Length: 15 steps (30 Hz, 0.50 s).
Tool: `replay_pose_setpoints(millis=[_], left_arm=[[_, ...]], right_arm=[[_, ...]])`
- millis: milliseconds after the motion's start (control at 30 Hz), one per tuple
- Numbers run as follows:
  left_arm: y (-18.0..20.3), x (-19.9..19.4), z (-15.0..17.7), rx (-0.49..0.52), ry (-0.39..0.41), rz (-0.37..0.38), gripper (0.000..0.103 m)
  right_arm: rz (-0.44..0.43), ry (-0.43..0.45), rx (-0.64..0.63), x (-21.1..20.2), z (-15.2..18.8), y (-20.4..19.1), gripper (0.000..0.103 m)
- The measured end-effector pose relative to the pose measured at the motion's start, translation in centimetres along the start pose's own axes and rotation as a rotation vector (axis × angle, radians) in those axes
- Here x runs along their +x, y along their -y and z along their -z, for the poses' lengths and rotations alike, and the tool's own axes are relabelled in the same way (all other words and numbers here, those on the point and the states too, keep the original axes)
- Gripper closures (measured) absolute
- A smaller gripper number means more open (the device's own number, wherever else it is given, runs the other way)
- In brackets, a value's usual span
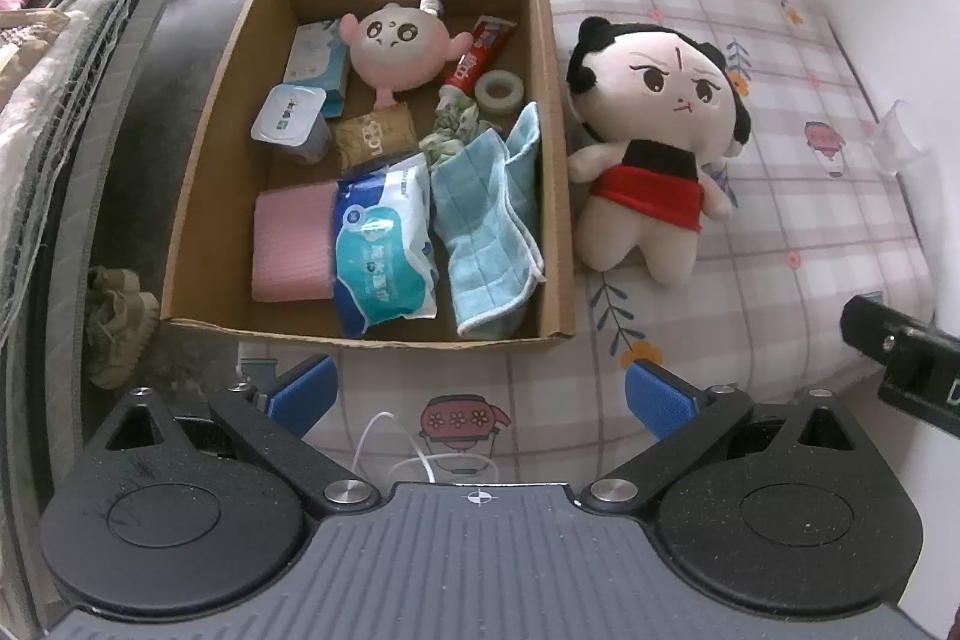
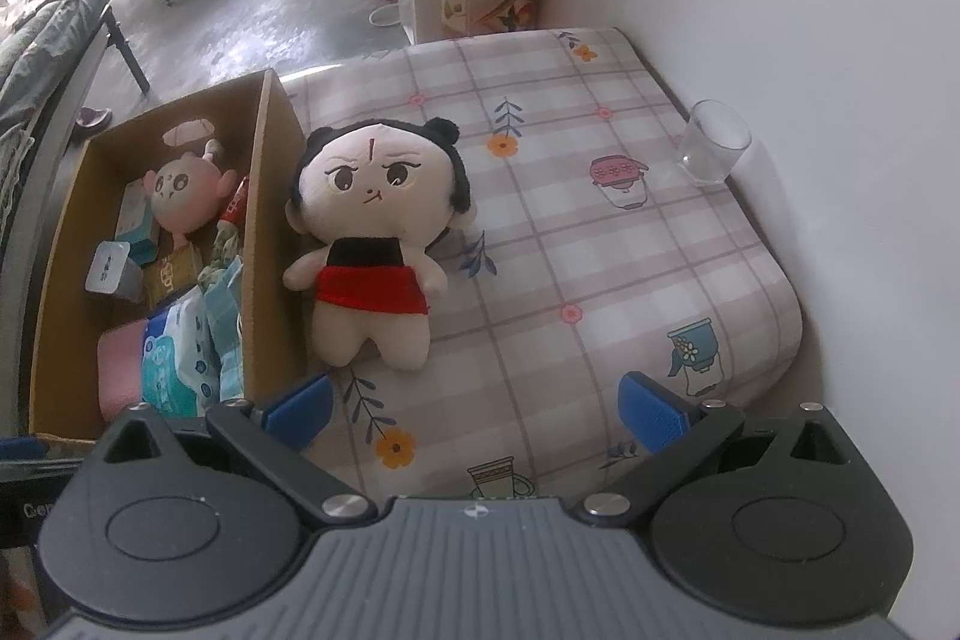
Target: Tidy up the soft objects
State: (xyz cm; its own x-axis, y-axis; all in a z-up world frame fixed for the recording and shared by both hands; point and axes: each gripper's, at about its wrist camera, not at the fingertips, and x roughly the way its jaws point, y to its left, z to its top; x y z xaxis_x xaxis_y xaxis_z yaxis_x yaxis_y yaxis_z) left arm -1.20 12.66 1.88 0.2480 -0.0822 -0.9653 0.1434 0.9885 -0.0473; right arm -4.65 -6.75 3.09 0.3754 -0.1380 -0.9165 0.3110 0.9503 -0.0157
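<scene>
A plush doll (image 1: 651, 142) with black hair and a red skirt lies face up on the checked bed cover, just right of a cardboard box (image 1: 555, 160); it also shows in the right wrist view (image 2: 372, 244). The box (image 2: 270, 220) holds a pink plush toy (image 1: 399, 46), a blue cloth (image 1: 489, 214), a wet-wipes pack (image 1: 384, 250) and a pink folded cloth (image 1: 291, 244). My left gripper (image 1: 480, 391) is open and empty in front of the box. My right gripper (image 2: 477, 409) is open and empty, nearer than the doll.
A clear glass cup (image 2: 714, 142) stands on the bed by the white wall. The box also holds a toothpaste tube (image 1: 480, 52), a tape roll (image 1: 499, 91), a yoghurt cup (image 1: 291, 121) and a small carton (image 1: 318, 58). Shoes (image 1: 117, 322) lie on the floor at left.
</scene>
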Motion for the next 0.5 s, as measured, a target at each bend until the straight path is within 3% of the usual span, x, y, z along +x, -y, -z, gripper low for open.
replay_pose_setpoints(millis=[500], left_arm=[[0.25,0.1,-0.08,0.011,-0.002,-0.005,0.0]], right_arm=[[-0.037,-0.027,-0.072,0.67,0.47,-0.97,0.0]])
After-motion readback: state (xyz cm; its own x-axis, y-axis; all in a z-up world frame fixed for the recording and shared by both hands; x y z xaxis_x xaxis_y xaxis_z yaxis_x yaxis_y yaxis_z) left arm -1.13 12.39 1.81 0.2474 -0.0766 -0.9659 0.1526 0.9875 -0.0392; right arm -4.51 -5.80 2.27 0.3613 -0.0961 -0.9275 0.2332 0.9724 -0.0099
